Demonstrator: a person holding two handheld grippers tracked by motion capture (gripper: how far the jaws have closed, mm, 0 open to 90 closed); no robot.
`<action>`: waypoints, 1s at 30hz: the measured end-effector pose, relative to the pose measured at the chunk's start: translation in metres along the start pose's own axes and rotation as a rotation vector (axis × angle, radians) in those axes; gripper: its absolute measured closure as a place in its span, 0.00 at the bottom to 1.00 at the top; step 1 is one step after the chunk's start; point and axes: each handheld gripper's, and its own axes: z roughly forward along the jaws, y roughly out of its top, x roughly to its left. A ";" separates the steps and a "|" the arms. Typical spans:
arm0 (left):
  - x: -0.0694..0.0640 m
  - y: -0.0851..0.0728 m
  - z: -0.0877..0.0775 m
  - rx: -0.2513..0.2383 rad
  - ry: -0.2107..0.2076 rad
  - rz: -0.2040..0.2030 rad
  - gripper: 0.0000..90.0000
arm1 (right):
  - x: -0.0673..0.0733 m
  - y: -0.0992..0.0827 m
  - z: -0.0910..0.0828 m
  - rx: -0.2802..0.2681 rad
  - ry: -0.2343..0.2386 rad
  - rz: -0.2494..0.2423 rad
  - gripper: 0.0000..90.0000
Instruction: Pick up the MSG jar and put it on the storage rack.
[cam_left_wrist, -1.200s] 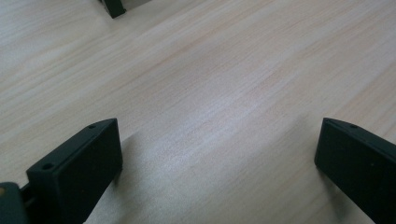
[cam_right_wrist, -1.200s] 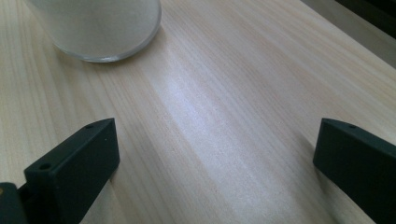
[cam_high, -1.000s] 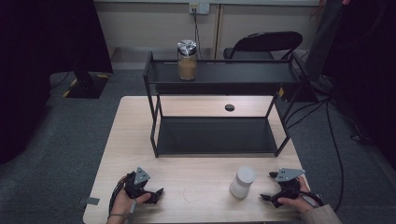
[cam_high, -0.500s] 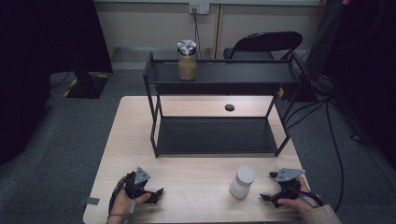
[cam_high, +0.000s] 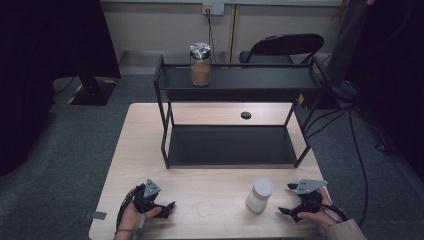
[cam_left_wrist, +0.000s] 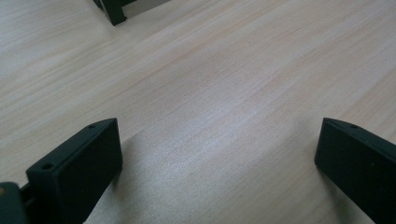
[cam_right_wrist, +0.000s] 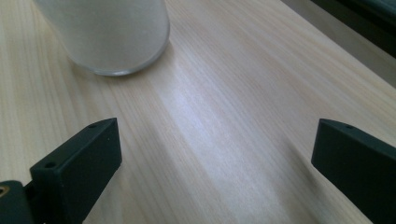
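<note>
1. While the right gripper (cam_high: 292, 200) rests near the table's (cam_high: 210, 112) front right corner, its jaws stand wide apart with nothing between them; the white jar (cam_high: 260, 195) stands upright just to its left, apart from it.
2. Seen from the right gripper view, the jar (cam_right_wrist: 105, 32) sits ahead and left of the gripper (cam_right_wrist: 215, 154), its base on the wood; neither jaw touches it.
3. Near the front left corner, the left gripper (cam_high: 167, 207) lies low on the table, jaws also wide and empty; the jar is well apart from it.
4. Behind both, a black 2-tier rack (cam_high: 235, 80) stands on the table; a glass jar (cam_high: 200, 65) with a metal lid sits on its top shelf, left of centre.
</note>
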 end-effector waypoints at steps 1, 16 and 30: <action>0.000 0.000 0.000 0.000 0.000 0.000 0.00 | 0.000 0.002 0.000 0.001 0.006 -0.004 0.01; 0.000 0.000 0.000 0.000 0.000 0.000 0.00 | 0.001 0.020 -0.007 -0.063 0.078 -0.022 0.01; 0.000 0.000 0.000 -0.002 0.000 -0.003 0.00 | -0.003 0.034 -0.006 -0.101 0.148 -0.027 0.01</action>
